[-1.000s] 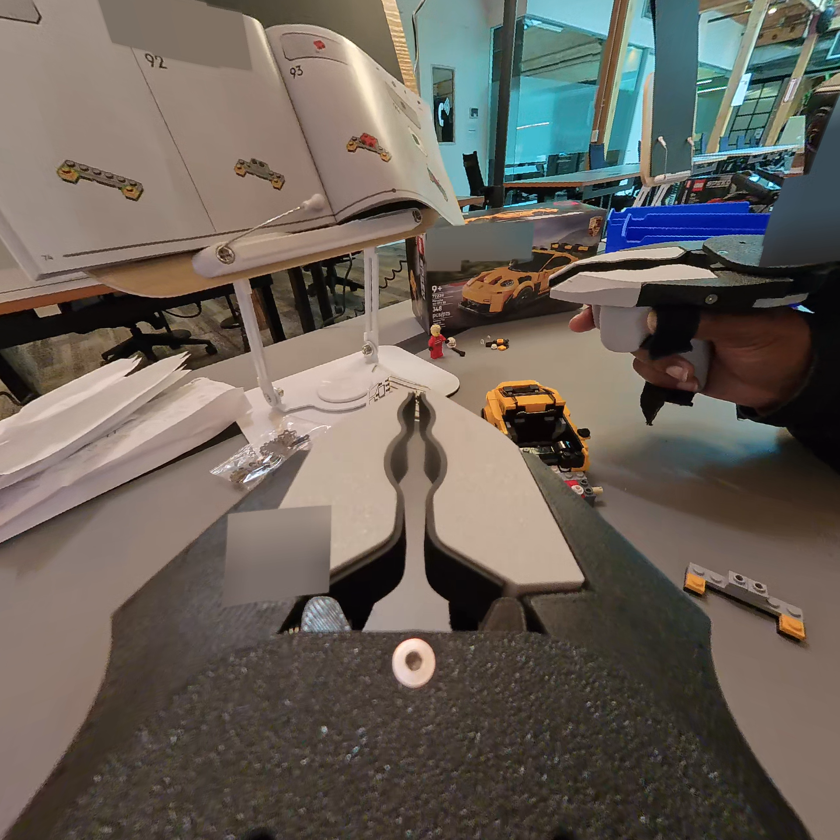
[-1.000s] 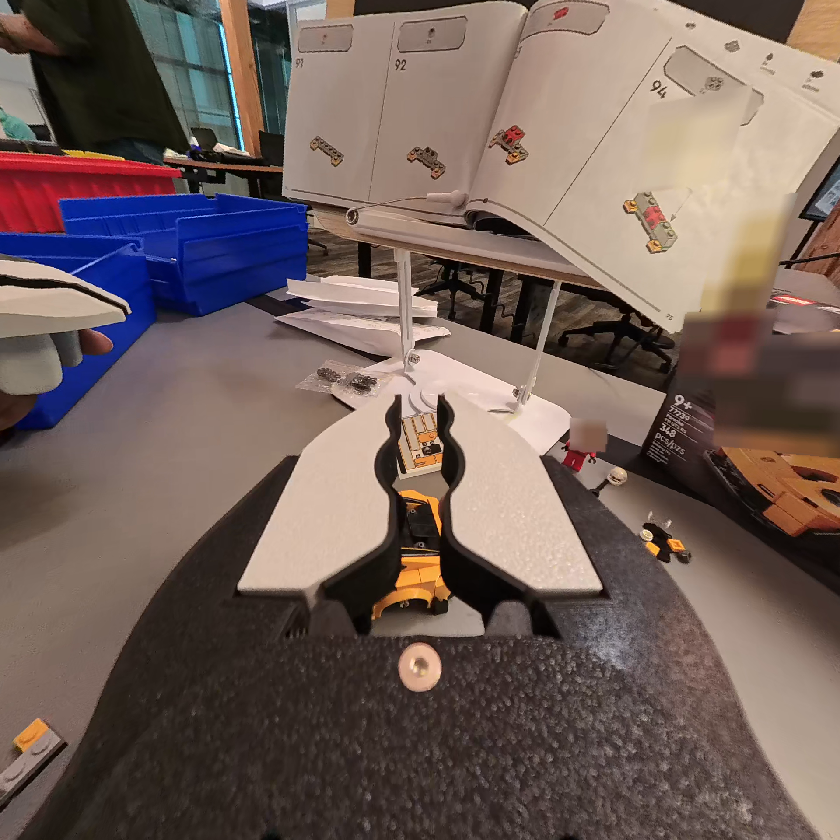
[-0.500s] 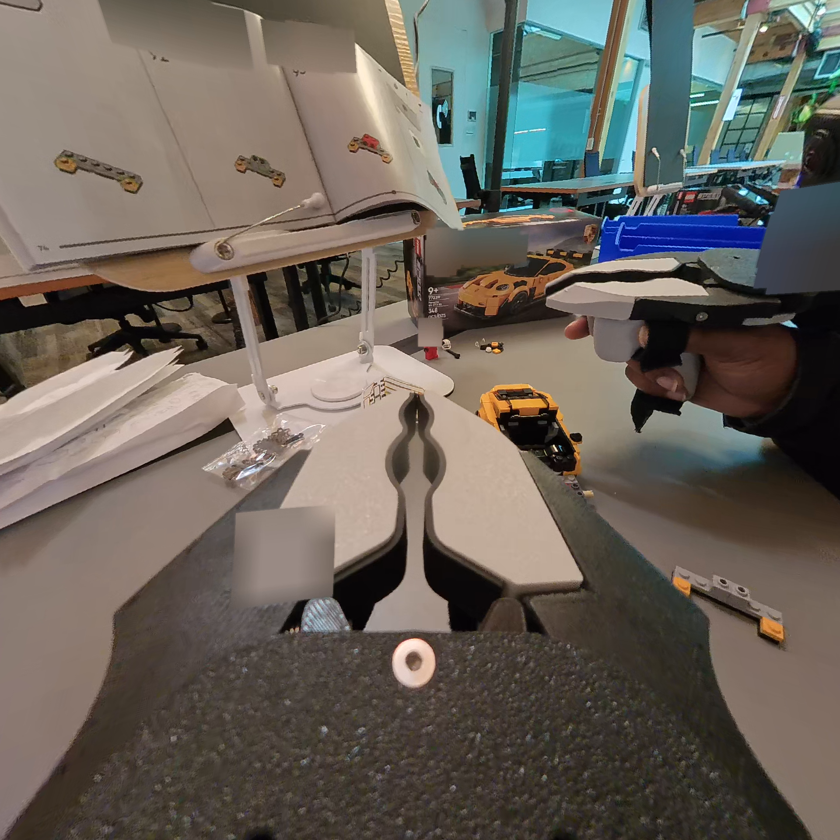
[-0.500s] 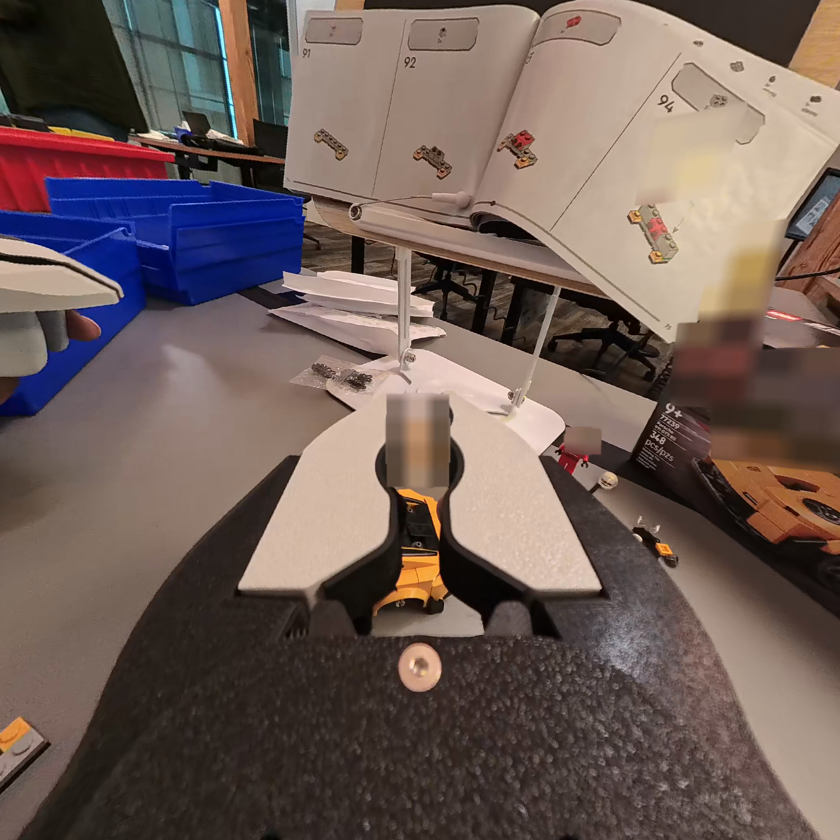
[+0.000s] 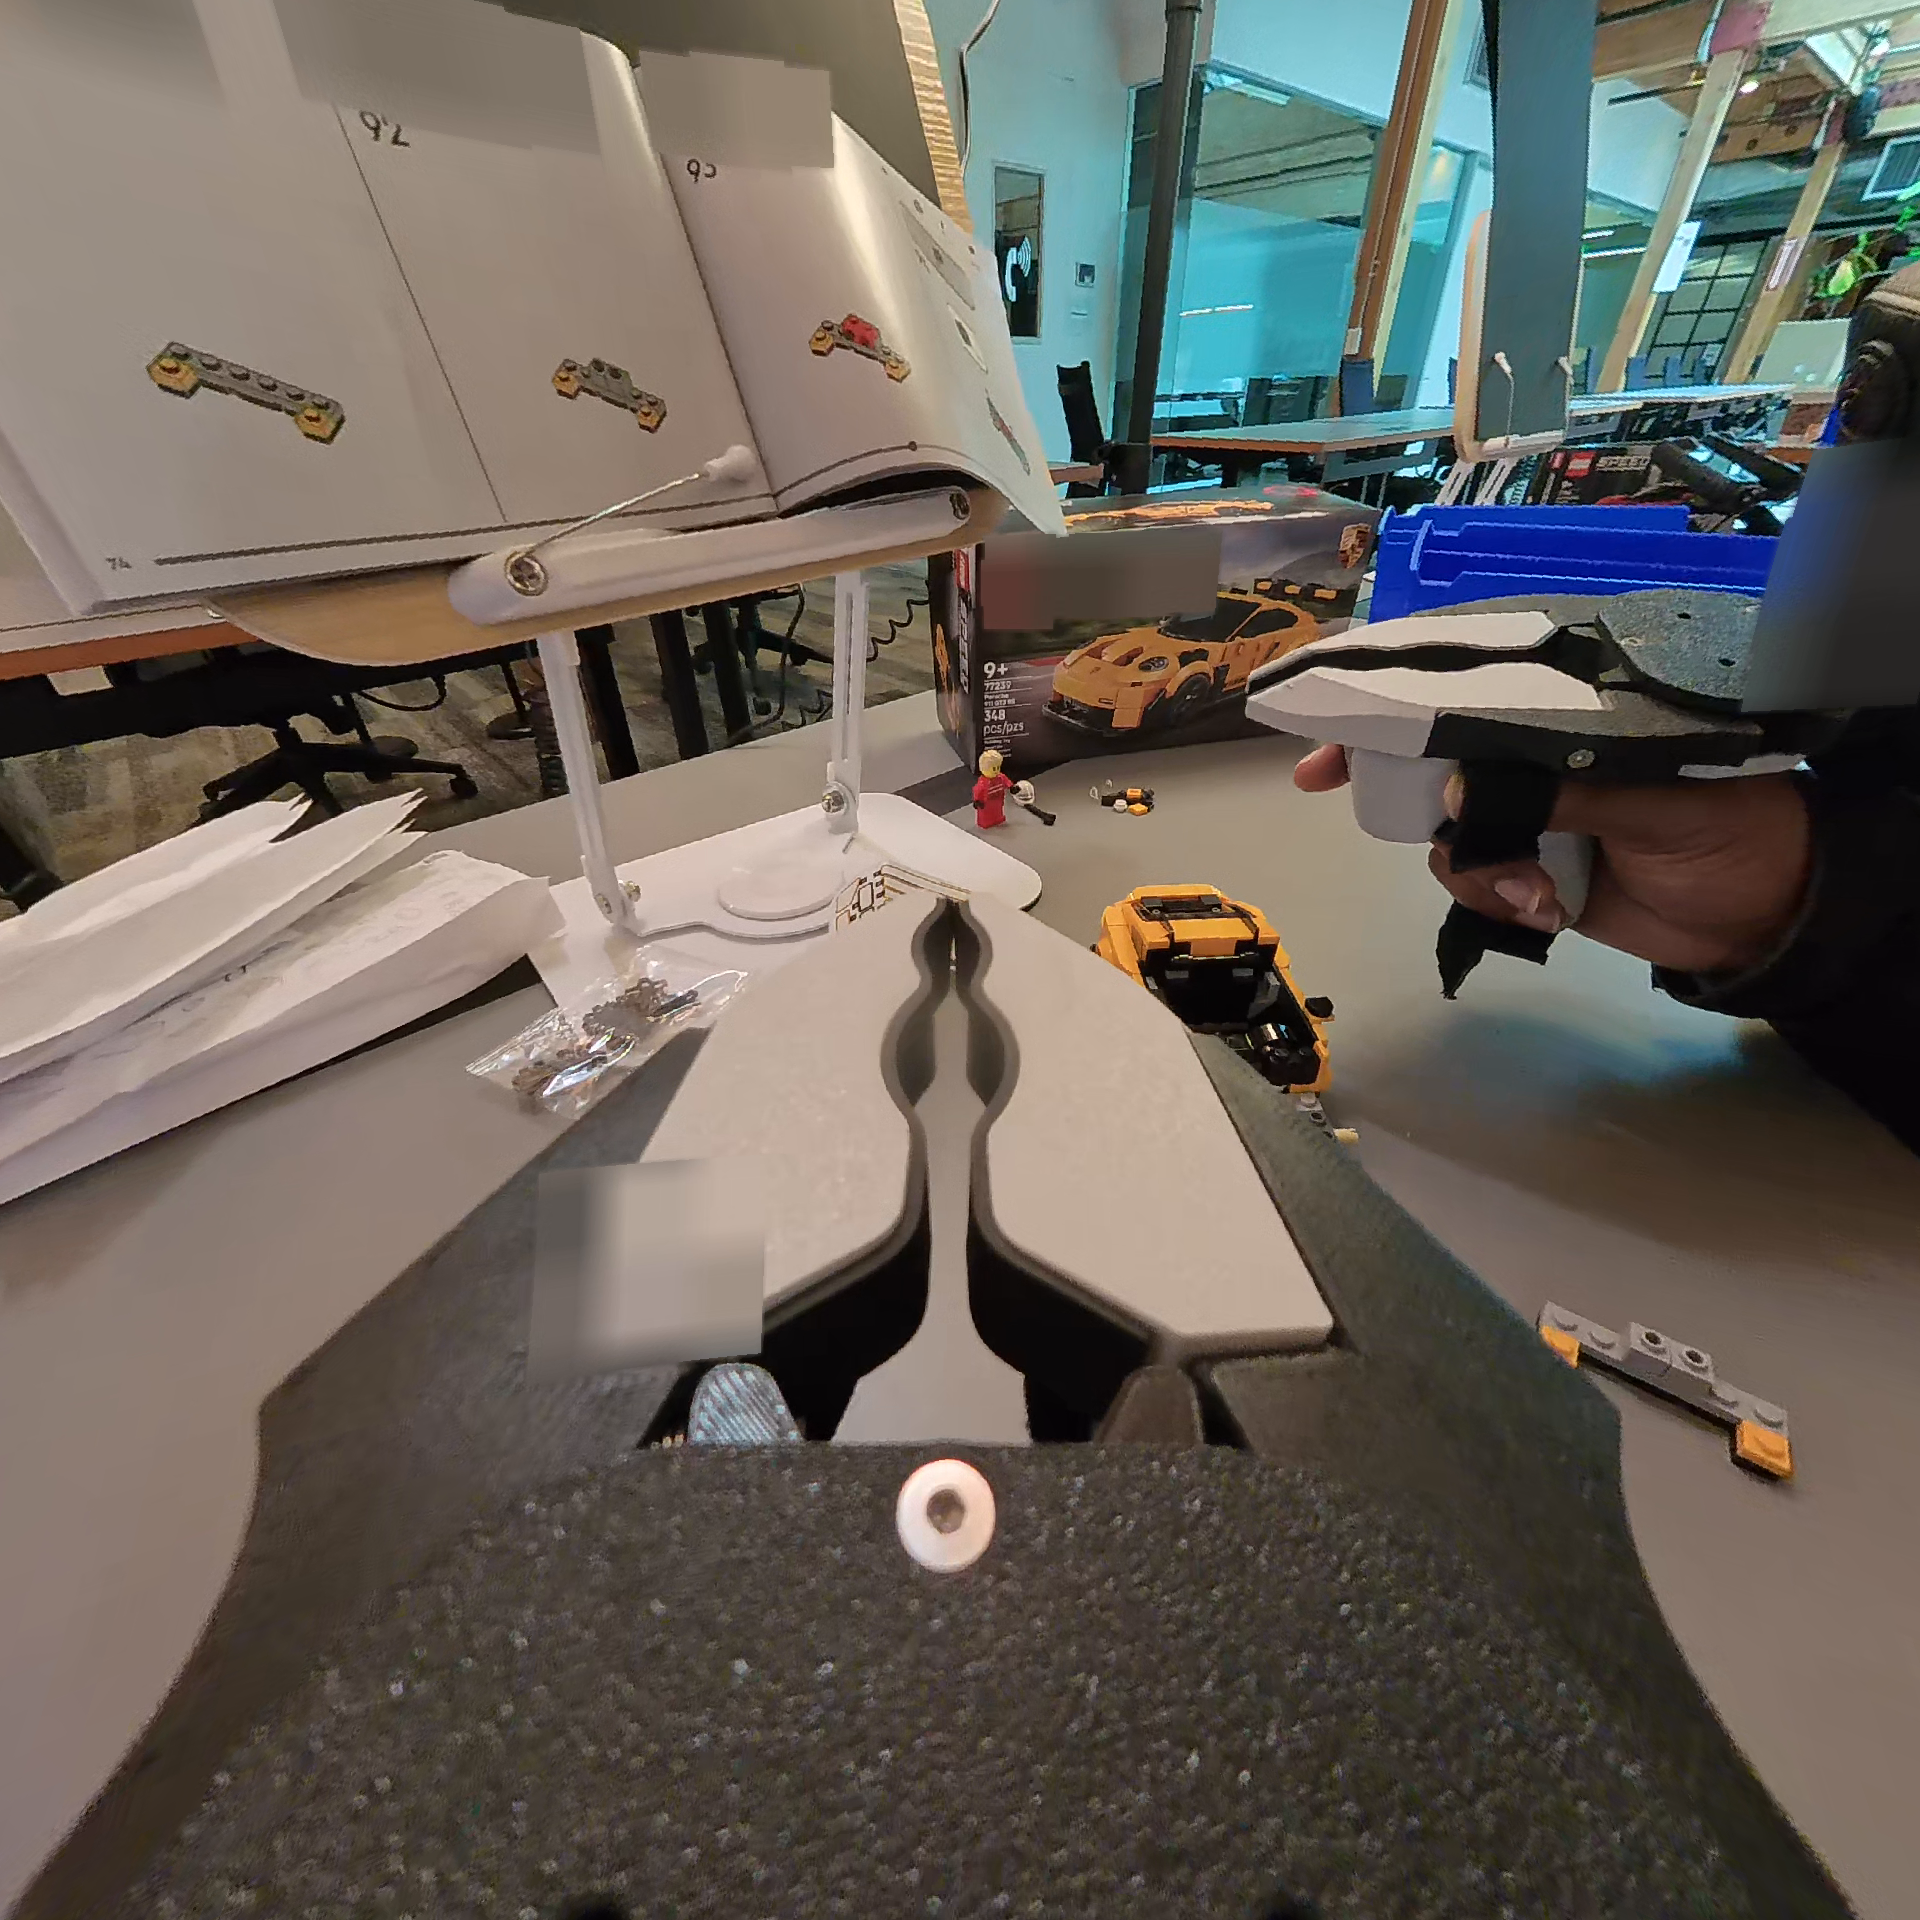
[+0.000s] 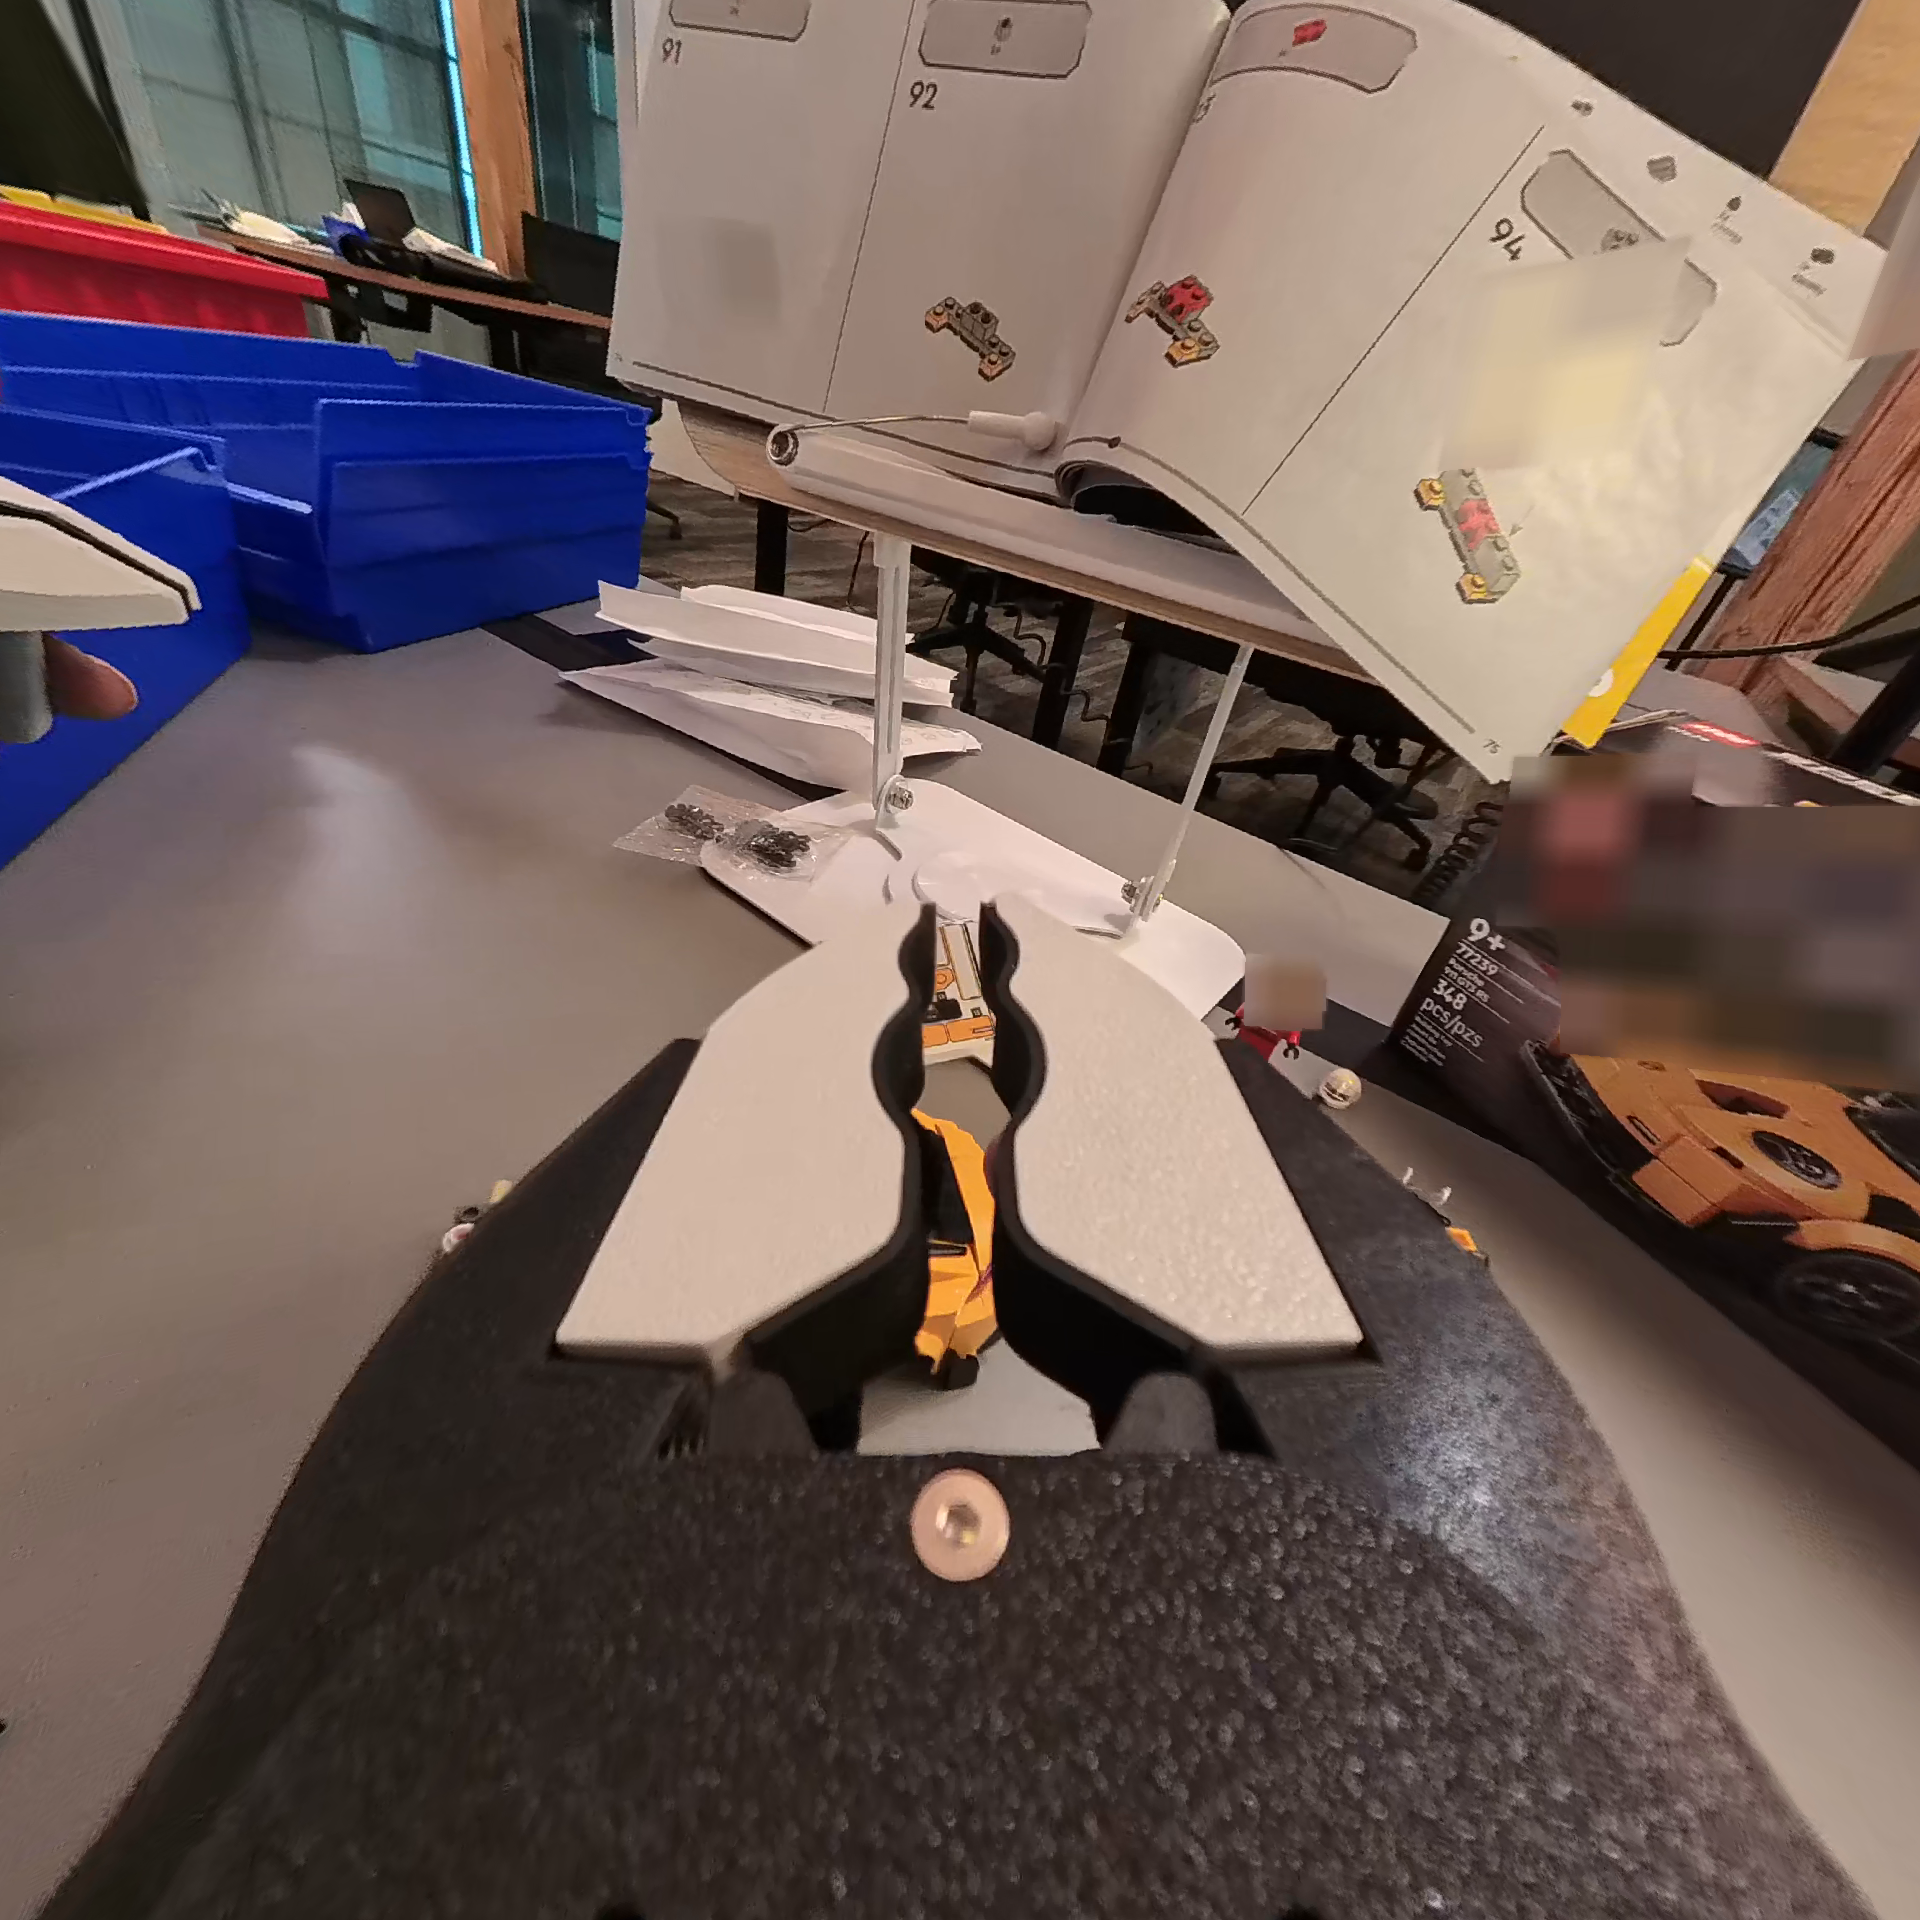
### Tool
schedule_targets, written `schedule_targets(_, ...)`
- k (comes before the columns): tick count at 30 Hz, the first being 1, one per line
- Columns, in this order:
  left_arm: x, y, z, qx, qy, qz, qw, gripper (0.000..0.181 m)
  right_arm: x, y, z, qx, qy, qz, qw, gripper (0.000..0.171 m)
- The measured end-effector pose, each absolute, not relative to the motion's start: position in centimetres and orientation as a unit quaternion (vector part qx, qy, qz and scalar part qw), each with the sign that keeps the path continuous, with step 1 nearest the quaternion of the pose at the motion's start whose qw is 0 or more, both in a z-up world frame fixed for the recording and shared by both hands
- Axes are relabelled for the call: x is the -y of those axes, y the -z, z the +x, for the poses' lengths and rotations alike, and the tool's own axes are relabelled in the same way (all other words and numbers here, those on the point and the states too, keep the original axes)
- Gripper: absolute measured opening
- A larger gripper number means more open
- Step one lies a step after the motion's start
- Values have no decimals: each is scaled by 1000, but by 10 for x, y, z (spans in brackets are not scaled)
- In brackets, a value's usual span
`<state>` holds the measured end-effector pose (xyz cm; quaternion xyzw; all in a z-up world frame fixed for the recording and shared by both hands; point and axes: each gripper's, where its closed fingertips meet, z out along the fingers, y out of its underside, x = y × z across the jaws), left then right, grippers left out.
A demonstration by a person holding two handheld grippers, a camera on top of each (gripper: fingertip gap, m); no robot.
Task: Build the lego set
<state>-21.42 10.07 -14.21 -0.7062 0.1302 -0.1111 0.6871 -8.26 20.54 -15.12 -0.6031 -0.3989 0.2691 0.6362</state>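
A part-built yellow LEGO car (image 5: 1216, 966) stands on the grey table (image 5: 1558, 1143), just right of my left gripper's tips. My left gripper (image 5: 948, 914) is shut and empty, low over the table. A grey plate piece with orange ends (image 5: 1662, 1382) lies at the right. My right gripper (image 5: 1273, 691), held in a hand, hovers above and right of the car. In the right wrist view the right gripper (image 6: 956, 920) has a narrow gap and holds nothing. The car (image 6: 956, 1247) shows through that gap, below it. The left gripper's tip (image 6: 94, 582) shows at the left edge.
An open instruction booklet (image 5: 468, 312) rests on a white stand (image 5: 790, 883). Paper bags (image 5: 208, 966) and a clear bag of small parts (image 5: 603, 1029) lie at the left. The set's box (image 5: 1143, 644), a red minifigure (image 5: 992, 790) and blue bins (image 6: 416, 488) are behind. My hands' fingertips stand some 20 centimeters from each other.
My right gripper's jaws have narrowed and it has moved forward over the car. My left gripper stays shut and has hardly moved.
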Motion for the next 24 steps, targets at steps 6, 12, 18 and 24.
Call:
schedule_targets(6,-101,146,-210,-137,115,-713,678,0,-203,147,-82,397,-275,-597,641,5)
schedule_targets(12,-99,142,-212,-132,108,-709,684,0,-206,137,-76,370,-273,-590,664,1)
schedule_targets(18,-99,142,-209,-137,99,-708,685,0,-217,95,-89,350,-267,-574,690,0)
schedule_targets(24,-100,142,-210,-141,93,-710,684,0,-249,20,-130,310,-280,-574,704,0)
